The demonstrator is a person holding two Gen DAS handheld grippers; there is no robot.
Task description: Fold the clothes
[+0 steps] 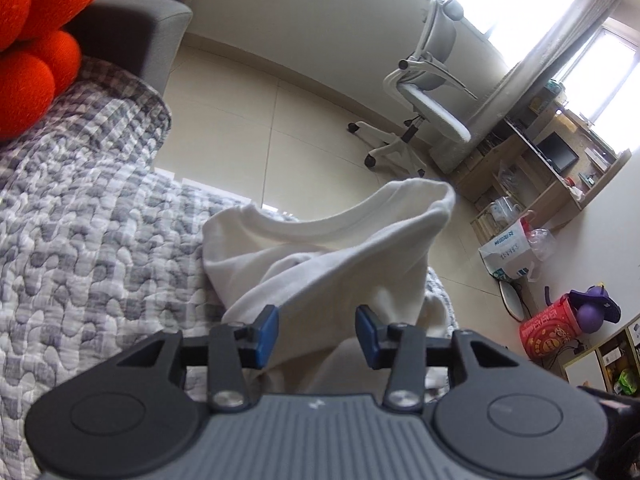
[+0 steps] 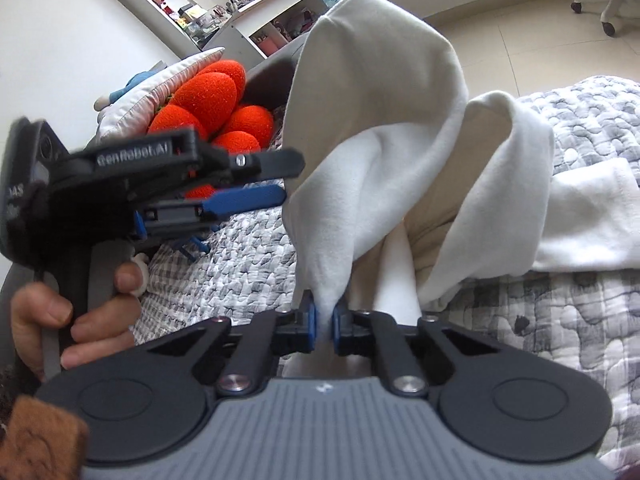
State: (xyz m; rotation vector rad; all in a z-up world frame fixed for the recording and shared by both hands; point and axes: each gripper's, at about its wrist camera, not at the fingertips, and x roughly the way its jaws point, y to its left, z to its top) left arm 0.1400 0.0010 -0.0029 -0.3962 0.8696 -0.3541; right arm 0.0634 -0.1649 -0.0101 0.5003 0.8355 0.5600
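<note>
My right gripper [image 2: 323, 322] points forward over the bed, its blue pads pressed together on a bunched fold of the white garment [image 2: 384, 128]; the cloth rises from the pinch in a tall peak and drapes back down to the right. My left gripper [image 1: 317, 334] sits level and spread apart, nothing between its blue pads; in the right wrist view it shows side-on at the left, tilted slightly, my left hand [image 2: 76, 312] wrapped round its grey handle with the fingers curled underneath.

The garment is plain off-white knit, soft and creased, one ribbed hem or neckline curving across the top; part of it is lifted, the rest lies on the grey-and-white checked quilt [image 1: 80, 240] near the bed's edge. Behind it sits an orange-red plush cushion [image 2: 216, 112].

The side of my left gripper reads "GenRobot.AI" in white letters; other markings are too blurred to read.
</note>
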